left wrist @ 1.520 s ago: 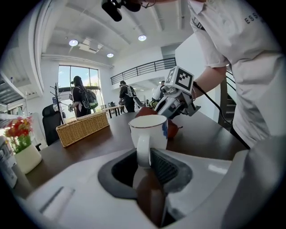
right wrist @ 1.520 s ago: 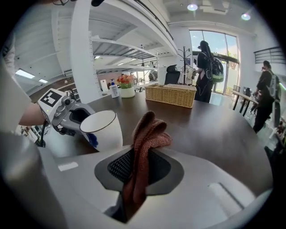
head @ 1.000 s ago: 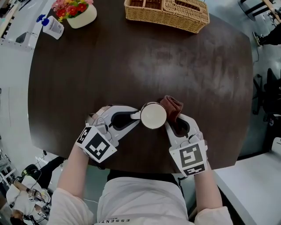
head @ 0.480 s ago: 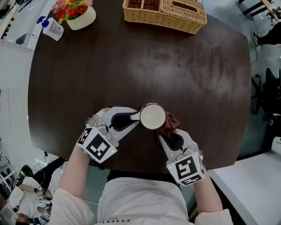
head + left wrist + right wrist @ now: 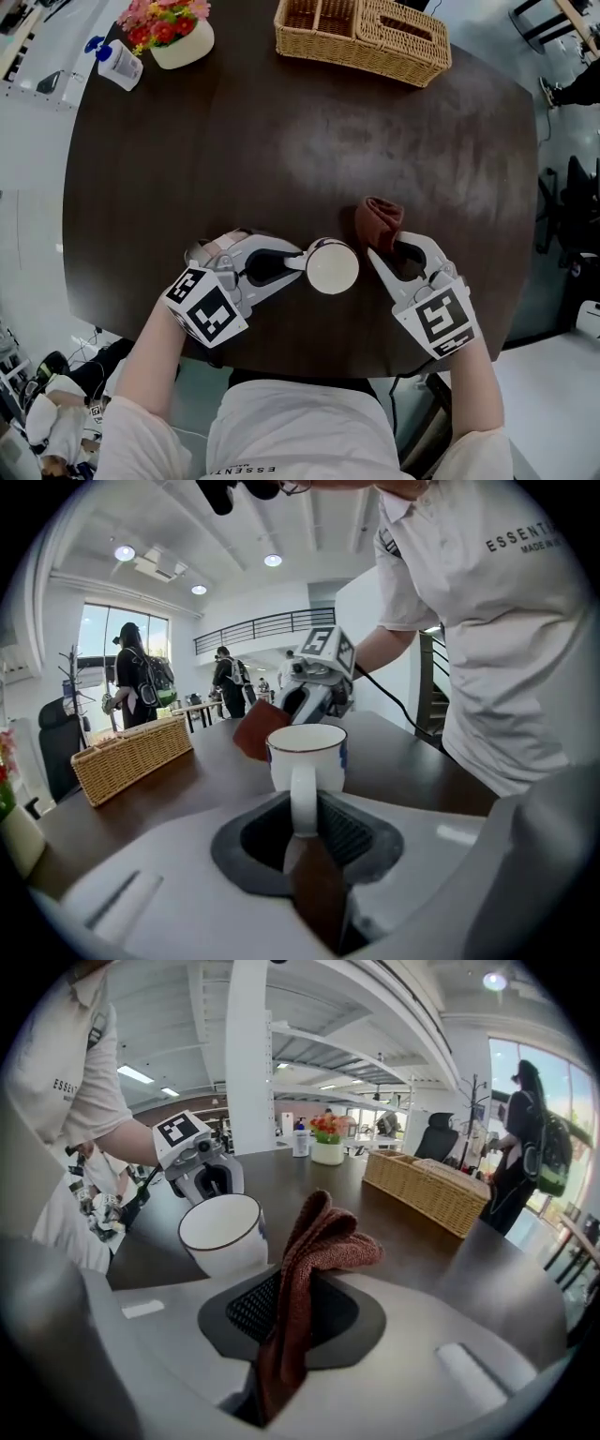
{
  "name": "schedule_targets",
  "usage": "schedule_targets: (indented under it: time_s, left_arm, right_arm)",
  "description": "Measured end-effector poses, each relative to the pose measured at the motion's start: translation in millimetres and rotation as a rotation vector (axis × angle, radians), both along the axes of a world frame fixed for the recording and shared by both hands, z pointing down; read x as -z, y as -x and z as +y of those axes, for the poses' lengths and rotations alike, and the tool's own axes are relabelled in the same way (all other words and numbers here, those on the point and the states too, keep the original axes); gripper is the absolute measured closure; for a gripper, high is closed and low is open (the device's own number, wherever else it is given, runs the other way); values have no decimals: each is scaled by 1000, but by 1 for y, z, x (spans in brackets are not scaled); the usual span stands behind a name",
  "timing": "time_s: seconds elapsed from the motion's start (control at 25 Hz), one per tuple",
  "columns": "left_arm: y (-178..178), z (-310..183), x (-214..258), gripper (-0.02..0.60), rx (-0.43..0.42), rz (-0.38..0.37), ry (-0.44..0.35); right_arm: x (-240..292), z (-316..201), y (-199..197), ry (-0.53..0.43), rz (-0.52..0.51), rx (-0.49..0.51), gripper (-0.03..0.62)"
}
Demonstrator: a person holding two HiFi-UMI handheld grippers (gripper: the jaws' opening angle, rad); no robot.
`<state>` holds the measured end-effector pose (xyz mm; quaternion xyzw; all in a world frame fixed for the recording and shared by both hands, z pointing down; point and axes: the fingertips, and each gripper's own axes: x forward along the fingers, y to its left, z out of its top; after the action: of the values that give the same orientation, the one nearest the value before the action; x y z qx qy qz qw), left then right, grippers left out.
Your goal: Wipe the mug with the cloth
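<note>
White, dark-rimmed mug (image 5: pixel 332 267) upright on dark table (image 5: pixel 375 141), handle clamped in left gripper (image 5: pixel 296 262). Brown cloth (image 5: pixel 378 222) pinched in right gripper (image 5: pixel 392 246), just right of the mug. Wicker basket (image 5: pixel 363 37) at far edge, contents unclear.

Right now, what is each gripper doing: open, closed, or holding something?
Left gripper: closed on the handle of the mug.
Right gripper: closed on the cloth.
</note>
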<state>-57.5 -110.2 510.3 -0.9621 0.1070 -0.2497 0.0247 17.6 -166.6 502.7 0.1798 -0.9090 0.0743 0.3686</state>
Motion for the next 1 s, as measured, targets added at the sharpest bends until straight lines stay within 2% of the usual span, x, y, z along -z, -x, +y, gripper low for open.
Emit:
schedule_targets:
  time_s: [0.08, 0.2, 0.32, 0.48, 0.68, 0.8, 1.0]
  left_arm:
    - [0, -2, -2, 506, -51, -12, 12]
    - [-1, -3, -3, 506, -133, -29, 34]
    - [-1, -4, -3, 508, -198, -50, 43]
    - [-1, -6, -2, 508, -202, -40, 74]
    - [1, -5, -2, 506, -182, -24, 101]
    - [1, -5, -2, 506, -159, -14, 106]
    - [2, -4, -2, 508, -122, 6, 118]
  right_arm:
    - [-6, -6, 14, 44, -6, 115, 508]
    - [-7, -11, 35, 56, -20, 299, 510]
    - [-5, -21, 51, 42, -4, 410, 510]
    - [-1, -16, 65, 10, 36, 560, 510]
    - [-15, -1, 59, -117, 203, 816, 513]
    - [-18, 7, 49, -137, 250, 878, 513]
    - [-18, 14, 35, -119, 237, 830, 513]
